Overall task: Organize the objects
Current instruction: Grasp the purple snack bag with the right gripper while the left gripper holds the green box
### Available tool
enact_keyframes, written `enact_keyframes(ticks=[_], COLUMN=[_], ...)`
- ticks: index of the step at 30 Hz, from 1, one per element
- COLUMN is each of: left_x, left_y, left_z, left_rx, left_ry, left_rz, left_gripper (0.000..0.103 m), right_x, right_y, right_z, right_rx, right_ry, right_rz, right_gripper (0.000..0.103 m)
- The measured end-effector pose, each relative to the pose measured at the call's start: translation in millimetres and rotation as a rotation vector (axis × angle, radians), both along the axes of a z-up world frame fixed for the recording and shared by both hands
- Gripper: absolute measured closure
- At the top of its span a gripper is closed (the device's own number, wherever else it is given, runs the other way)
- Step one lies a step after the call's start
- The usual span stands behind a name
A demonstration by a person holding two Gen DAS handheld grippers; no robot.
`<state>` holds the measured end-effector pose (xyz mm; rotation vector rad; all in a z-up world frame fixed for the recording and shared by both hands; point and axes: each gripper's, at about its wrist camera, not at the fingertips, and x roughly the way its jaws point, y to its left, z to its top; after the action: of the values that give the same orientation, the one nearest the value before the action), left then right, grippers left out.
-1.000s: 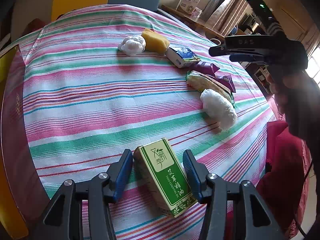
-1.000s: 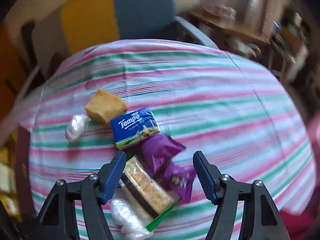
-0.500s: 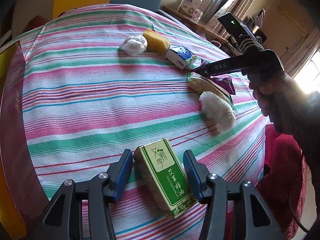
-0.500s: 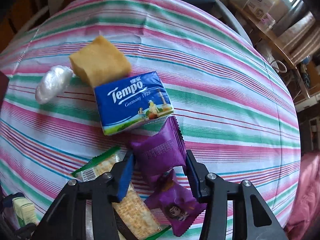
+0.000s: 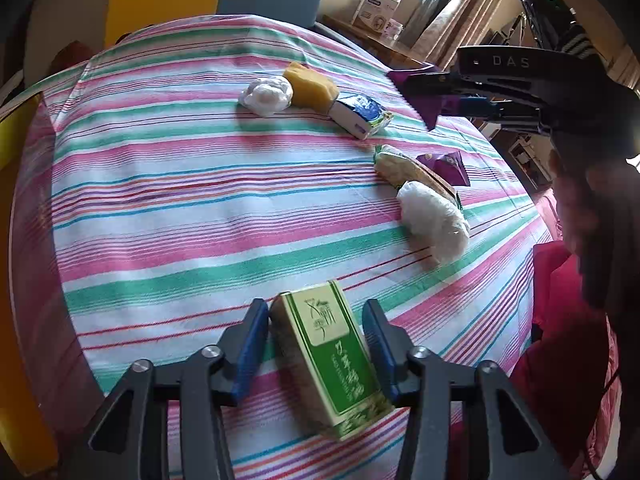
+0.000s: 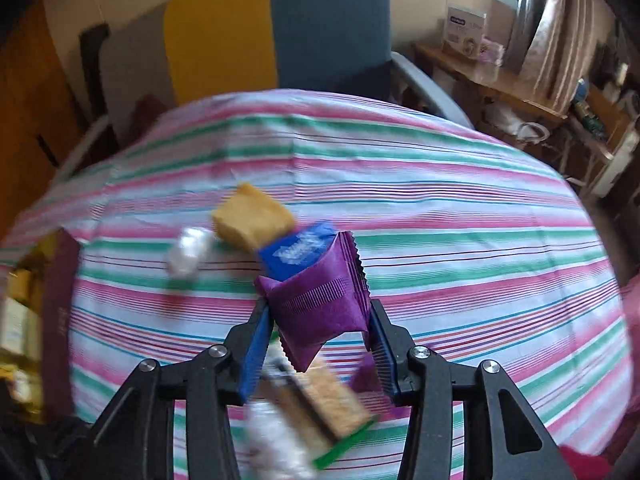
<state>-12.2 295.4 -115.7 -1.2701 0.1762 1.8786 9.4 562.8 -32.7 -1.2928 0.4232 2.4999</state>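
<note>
While right gripper [image 6: 318, 330] clamps purple packet [image 6: 320, 304] aloft, left gripper [image 5: 316, 336] fingers spread around green box [image 5: 330, 360]; near tablecloth [image 5: 160, 208] edge

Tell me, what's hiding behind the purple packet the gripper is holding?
In the right wrist view, the purple packet covers part of the blue tissue pack. The yellow sponge sits farther back. What the packet covers of the striped tablecloth can't be seen.
</note>
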Motion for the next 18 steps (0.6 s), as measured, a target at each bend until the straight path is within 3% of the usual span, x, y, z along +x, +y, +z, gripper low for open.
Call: enact_keyframes(ticks=[5, 9, 11, 18], left_x=[9.5, 11.7, 12.9, 23.9], left_y=[-8.3, -13.6, -16.9, -29.2], left_z=[3.8, 4.0, 4.2, 15.8], left_rx=[-0.017, -0.014, -0.004, 0.017], left_ry=[0.035, 0.034, 0.019, 0.018], left_rz=[-0.016, -0.014, -0.007, -0.023], left_gripper=[0.068, 0.069, 0.069, 0.069], right_x=[-10.9, -25.7, -28.2, -24.3], right_y=[-60.2, -103.1, -108.5, -108.1], right_z=[-25.1, -63.6, -82.8, -88.5], right_rx=[-0.081, -0.034, -0.004, -0.019], right_ry=[-0.011, -0.145, -0.228, -0.221], right_rz=[0.148, 0.253, 0.262, 0.266], right_gripper=[0.055, 0.055, 0.055, 0.056])
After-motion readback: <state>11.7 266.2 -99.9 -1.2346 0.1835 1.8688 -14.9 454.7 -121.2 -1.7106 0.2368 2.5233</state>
